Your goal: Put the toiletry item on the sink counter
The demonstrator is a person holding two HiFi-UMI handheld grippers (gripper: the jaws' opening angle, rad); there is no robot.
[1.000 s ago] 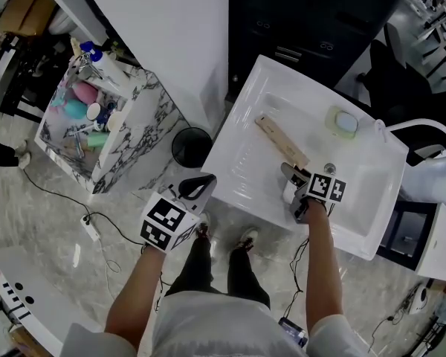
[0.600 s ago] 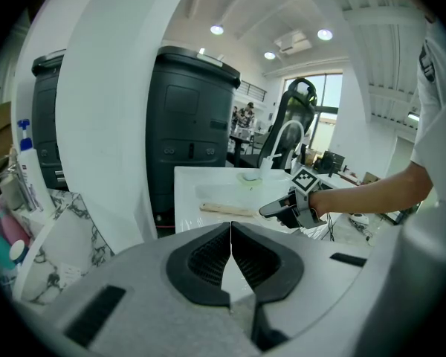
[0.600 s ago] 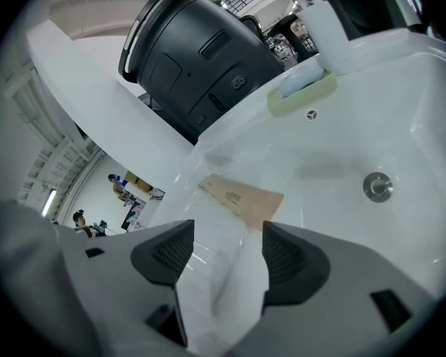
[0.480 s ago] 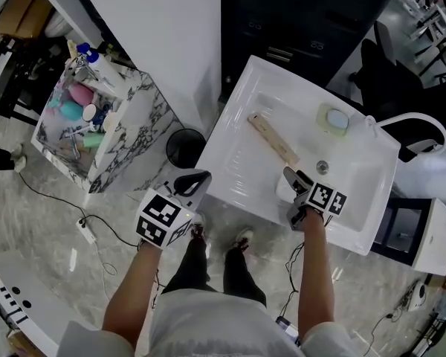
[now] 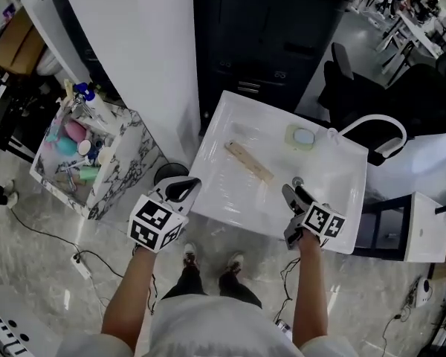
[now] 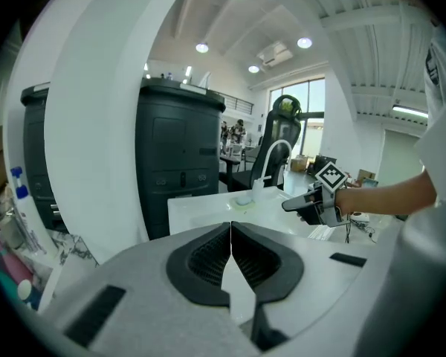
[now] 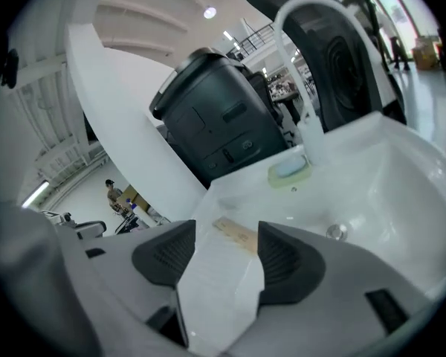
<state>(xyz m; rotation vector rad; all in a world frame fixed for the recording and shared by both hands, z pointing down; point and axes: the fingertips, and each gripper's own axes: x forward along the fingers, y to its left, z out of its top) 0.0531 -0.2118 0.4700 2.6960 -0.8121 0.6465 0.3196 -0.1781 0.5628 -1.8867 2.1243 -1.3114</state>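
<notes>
Two grippers, both empty. Right gripper [image 5: 291,193] had backed off within last second, fingers spread, nothing between them. Wooden toiletry item [image 5: 249,161] lay released on white sink [image 5: 223,186], well ahead of right fingertips, soap dish [image 5: 302,137] farther beyond. Placement looked done. Right gripper view gave open gap, item framed past it; head view couldn't settle that. Left gripper [image 5: 184,188] view showed its fingers pressed together, holding nothing, sink corner just beside them.
</notes>
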